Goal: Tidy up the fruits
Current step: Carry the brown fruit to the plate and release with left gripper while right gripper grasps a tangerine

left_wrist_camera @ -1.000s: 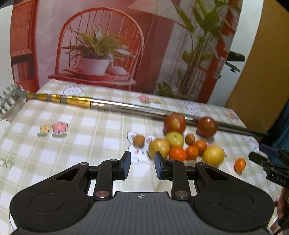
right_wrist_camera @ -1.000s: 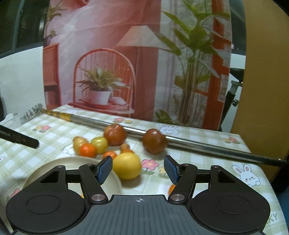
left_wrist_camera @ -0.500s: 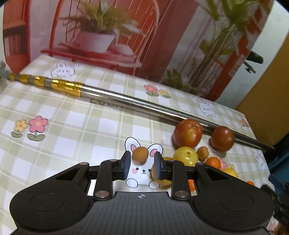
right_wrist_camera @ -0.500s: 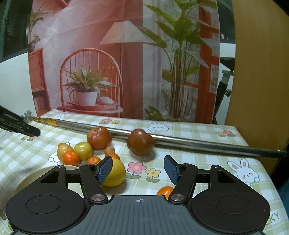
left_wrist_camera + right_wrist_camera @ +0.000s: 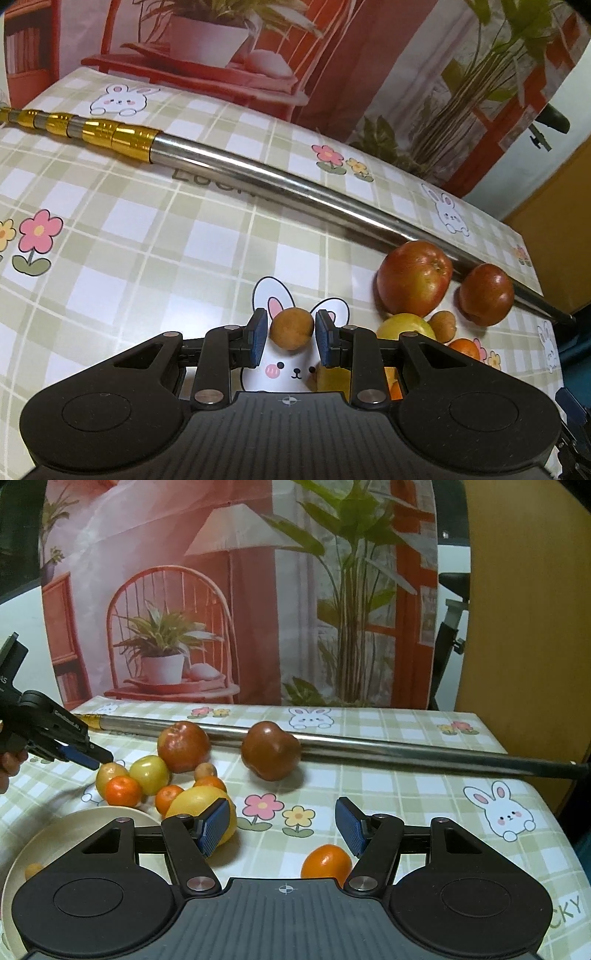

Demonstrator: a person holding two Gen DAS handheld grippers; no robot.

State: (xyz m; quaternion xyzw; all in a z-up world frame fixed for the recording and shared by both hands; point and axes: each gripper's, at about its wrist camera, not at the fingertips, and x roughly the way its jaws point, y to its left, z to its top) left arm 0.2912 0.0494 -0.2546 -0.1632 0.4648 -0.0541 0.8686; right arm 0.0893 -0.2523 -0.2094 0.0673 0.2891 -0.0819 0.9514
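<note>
The fruits are on a checked tablecloth (image 5: 155, 236), most of them in one group before a long metal pole (image 5: 280, 184), and the small brown fruit (image 5: 291, 329) is now between the blue pads of the left gripper (image 5: 289, 338), whose jaws stand narrow; the pads are just beside the fruit on both sides and look to press on it, so it seems held. One second ago this gripper was farther back with nothing between its pads and the whole group was ahead of it; since then it has come forward and down to the brown fruit, which lies on a printed rabbit. The right gripper (image 5: 283, 826) is about half open with nothing between its pads; it has come a little closer to the table, and the yellow fruit (image 5: 201, 810) is now touched or covered by its left pad, I cannot tell which. A small orange (image 5: 325, 860) lies near its right pad, partly hidden by the gripper body. Behind stand a red apple (image 5: 414, 282), a dark red fruit (image 5: 485, 293) and a green apple (image 5: 149, 774). A cream plate (image 5: 62, 834) is at the lower left, mostly covered; one small orange thing on it is too small to name
</note>
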